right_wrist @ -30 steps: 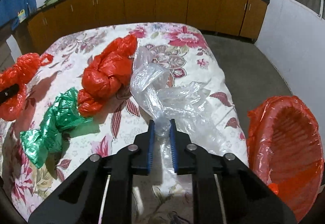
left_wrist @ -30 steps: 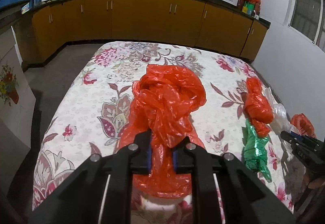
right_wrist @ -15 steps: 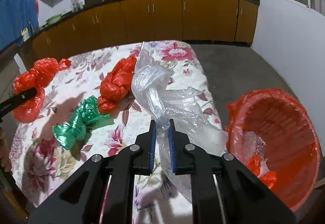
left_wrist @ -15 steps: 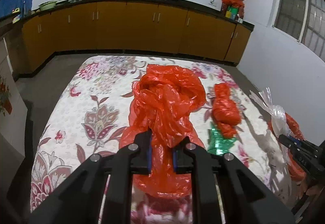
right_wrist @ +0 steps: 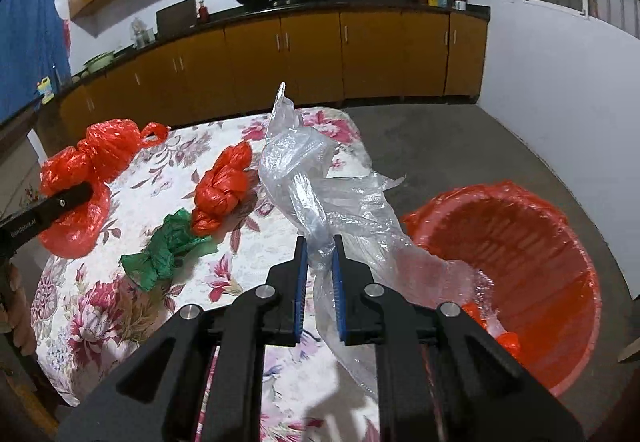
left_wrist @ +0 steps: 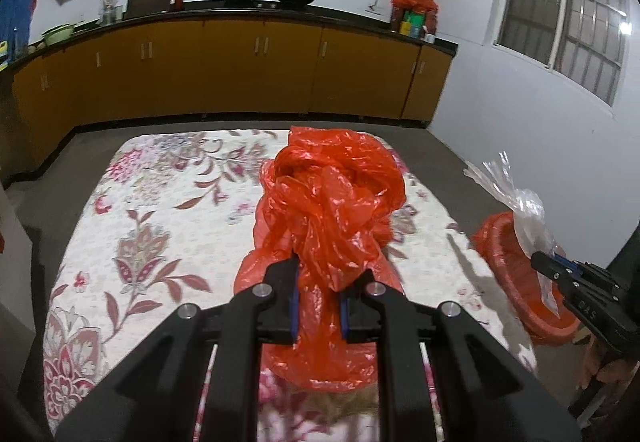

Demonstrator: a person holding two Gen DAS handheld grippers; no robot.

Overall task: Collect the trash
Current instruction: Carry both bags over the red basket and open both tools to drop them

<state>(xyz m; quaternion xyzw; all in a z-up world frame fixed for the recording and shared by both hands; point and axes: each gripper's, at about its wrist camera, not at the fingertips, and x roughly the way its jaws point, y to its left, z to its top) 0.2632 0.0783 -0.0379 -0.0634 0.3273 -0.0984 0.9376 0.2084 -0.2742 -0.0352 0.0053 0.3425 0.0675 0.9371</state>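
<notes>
Red bag point(left_wrist: 332, 209): clamped in your left gripper point(left_wrist: 318, 294), above the floral table point(left_wrist: 160, 209)
Clear bag point(right_wrist: 320, 193): clamped in your right gripper point(right_wrist: 319, 274), beside the red-lined bin point(right_wrist: 516, 266)

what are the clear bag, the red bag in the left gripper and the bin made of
Clear bag: thin transparent plastic film, glossy; the cloth shows through its creases.
Red bag: thin translucent red plastic film, shiny and crumpled into sharp wrinkles.
Bin: looks like rigid ribbed plastic, lined with a thin red plastic bag; the liner hides the bin's own surface.
</notes>
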